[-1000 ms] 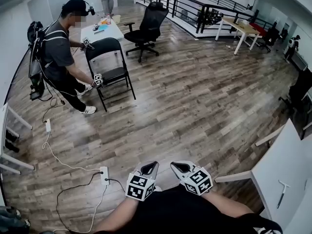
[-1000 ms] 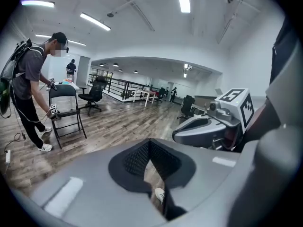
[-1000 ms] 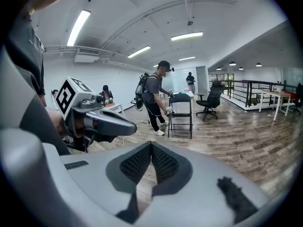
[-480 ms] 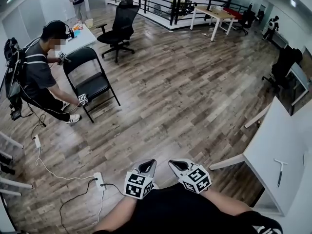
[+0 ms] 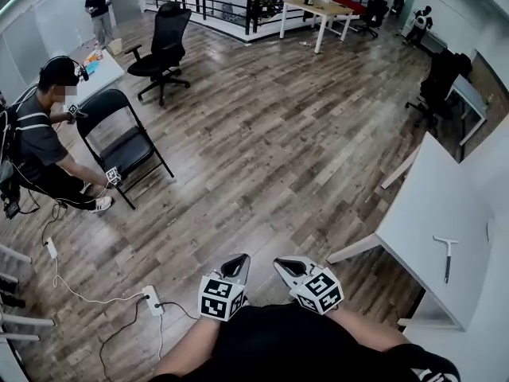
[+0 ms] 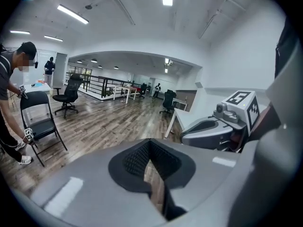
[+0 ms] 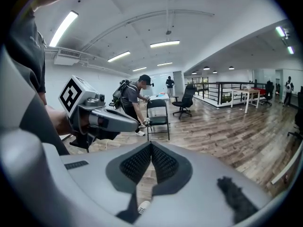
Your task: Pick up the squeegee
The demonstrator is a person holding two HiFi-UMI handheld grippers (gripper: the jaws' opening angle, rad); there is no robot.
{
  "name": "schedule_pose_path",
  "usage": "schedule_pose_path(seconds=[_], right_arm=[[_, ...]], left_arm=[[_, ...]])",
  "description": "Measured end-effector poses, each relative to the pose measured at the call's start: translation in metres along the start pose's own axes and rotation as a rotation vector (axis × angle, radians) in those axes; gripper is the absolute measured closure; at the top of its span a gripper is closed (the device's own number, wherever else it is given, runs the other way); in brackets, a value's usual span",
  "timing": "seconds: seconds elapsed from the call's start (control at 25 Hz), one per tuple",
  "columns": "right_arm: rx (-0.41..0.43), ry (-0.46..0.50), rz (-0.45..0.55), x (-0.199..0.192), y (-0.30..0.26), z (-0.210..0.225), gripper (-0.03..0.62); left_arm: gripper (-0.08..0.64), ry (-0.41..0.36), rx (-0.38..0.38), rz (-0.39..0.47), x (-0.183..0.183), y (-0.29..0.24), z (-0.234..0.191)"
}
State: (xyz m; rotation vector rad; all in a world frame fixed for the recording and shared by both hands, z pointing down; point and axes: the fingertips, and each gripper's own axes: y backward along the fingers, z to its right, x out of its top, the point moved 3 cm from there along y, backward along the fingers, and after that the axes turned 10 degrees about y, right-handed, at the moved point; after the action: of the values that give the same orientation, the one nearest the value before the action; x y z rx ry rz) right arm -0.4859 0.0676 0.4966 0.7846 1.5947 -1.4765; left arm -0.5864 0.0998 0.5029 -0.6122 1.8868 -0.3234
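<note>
A wide open-plan room with a wood-plank floor (image 5: 278,134) fills the head view, a railing along the upper edge and desks beyond it. At the right of the frame stands a white surface (image 5: 429,205), and the squeegee (image 5: 445,255) lies flat on it toward the lower right, alone, handle running down the frame with the cross-blade at its upper end. Lying flat and clear of any clutter, it should be easy to approach from above or along the handle.

At the bottom centre the left gripper (image 5: 237,266) and the right gripper (image 5: 291,269) are held side by side close to the person's body, both angled out over the floor and well apart from the squeegee. That looks like a carrying posture rather than a reach. In the left gripper view the jaws are pressed together at the tip with nothing between them, only floor showing through the slot behind; the right gripper view shows the same, jaws closed and empty. Judging by this, the pick has not begun; a gripper would need to open before it could take the handle.

At the left of the frame another person (image 5: 40,146) crouches by a black folding chair (image 5: 119,138), and a power strip (image 5: 151,299) with its cable lies on the floor at lower left, away from the surface.
</note>
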Motion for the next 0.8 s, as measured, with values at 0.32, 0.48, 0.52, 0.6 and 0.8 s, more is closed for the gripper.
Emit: schedule_pose_path(seconds=[0.32, 0.48, 0.52, 0.6, 0.8], right_arm=[[-0.087, -0.068, 0.021, -0.034, 0.075, 0.032, 0.588], [-0.097, -0.066, 0.031, -0.045, 0.103, 0.037, 0.588], [-0.101, -0.068, 0.035, -0.048, 0.109, 0.038, 0.588], [-0.113, -0.082, 0.045, -0.055, 0.122, 0.040, 0.588], [-0.137, -0.120, 0.070, -0.073, 0.151, 0.041, 0.588]], left_arm=[[0.552, -0.104, -0.067, -0.025, -0.004, -0.039, 0.082], [0.552, -0.120, -0.080, -0.036, -0.010, -0.049, 0.112], [0.552, -0.125, -0.081, -0.040, -0.012, -0.051, 0.118], [0.552, -0.136, -0.083, -0.048, -0.017, -0.055, 0.131], [0.552, -0.158, -0.098, -0.060, -0.025, -0.058, 0.165]])
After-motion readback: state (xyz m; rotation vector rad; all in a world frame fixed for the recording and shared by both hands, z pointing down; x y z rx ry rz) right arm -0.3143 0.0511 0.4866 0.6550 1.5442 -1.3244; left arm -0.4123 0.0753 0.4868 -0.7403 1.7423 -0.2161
